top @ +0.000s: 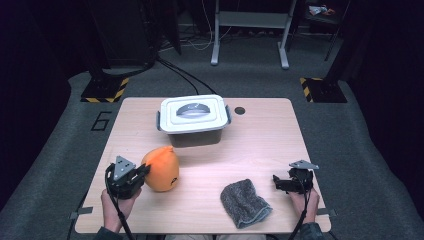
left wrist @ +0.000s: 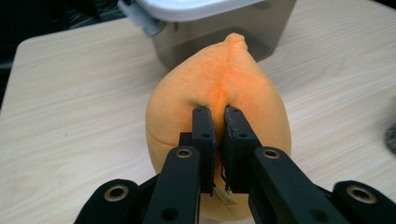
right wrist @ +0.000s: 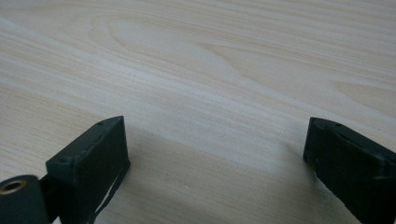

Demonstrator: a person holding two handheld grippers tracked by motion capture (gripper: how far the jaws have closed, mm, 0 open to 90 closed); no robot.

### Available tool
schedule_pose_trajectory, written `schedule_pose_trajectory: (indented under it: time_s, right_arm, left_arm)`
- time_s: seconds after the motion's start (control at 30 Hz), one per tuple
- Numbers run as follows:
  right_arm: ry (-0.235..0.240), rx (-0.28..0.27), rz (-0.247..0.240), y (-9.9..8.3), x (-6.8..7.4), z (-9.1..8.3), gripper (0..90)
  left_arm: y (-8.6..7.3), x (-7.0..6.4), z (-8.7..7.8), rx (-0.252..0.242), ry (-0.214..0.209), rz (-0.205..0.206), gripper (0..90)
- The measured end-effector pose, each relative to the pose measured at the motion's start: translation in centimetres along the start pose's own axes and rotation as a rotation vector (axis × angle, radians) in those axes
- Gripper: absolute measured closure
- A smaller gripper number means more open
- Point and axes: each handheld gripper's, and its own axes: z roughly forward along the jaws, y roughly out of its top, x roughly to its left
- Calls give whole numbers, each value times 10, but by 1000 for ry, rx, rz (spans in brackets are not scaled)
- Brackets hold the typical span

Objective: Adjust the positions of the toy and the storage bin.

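An orange plush toy (top: 162, 168) shaped like a fruit lies on the wooden table (top: 260, 145) at the front left. My left gripper (top: 143, 171) is shut on a fold of its fabric; in the left gripper view the two jaws pinch the orange plush (left wrist: 224, 88) near its seam. My right gripper (top: 276, 182) rests at the front right with its jaws spread wide, open over bare wood (right wrist: 210, 93). A grey cloth (top: 243, 203) lies crumpled just left of it, apart from the jaws.
A grey plastic box with a white latched lid (top: 194, 120) stands at the table's back middle, just beyond the plush (left wrist: 210, 28). A small dark hole (top: 240, 110) marks the tabletop right of the box. Dark carpet and stand legs lie beyond.
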Motion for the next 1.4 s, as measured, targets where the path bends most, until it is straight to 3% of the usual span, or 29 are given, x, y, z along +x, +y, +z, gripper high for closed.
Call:
schedule_pose_trajectory:
  time_s: [0.23, 0.3, 0.33, 0.37, 0.4, 0.47, 0.53, 0.57, 0.77, 0.9, 1.03, 1.23, 1.4]
  right_arm:
    - [0, 1, 0, 0, 0, 0, 55]
    - [-2, 1, 0, 0, 0, 0, 55]
    - [0, 1, 1, 0, 0, 0, 55]
    - [-1, 1, 2, 0, 0, 0, 55]
    - [-1, 1, 2, 0, 0, 0, 55]
    - [-1, 1, 1, 0, 0, 0, 55]
    - [-1, 1, 2, 0, 0, 0, 55]
    - [-1, 1, 1, 0, 0, 0, 55]
    - [-1, 1, 1, 0, 0, 0, 55]
    - [-1, 1, 1, 0, 0, 0, 55]
    - [-1, 1, 2, 0, 0, 0, 55]
    - [0, 1, 2, 0, 0, 0, 56]
    - [0, 1, 5, 0, 0, 0, 56]
  left_arm:
    - [-8, 15, 3, 39, 99, -32, 809]
    - [-9, 18, 5, 58, 155, -8, 758]
    - [-9, 18, 5, 58, 155, -8, 742]
    - [-10, 22, 9, 69, 198, 6, 732]
    - [-10, 22, 9, 69, 198, 6, 715]
    - [-12, 32, 13, 82, 235, -8, 676]
    - [-12, 36, 13, 86, 242, -18, 622]
    - [-12, 44, 14, 85, 260, -43, 590]
    - [-10, 51, 14, 95, 264, -76, 490]
    - [-13, 51, 19, 106, 228, -78, 485]
    - [-13, 57, 22, 109, 182, -121, 464]
    - [-7, 51, 21, 88, 156, -113, 441]
    - [0, 48, 25, 82, 115, -98, 366]
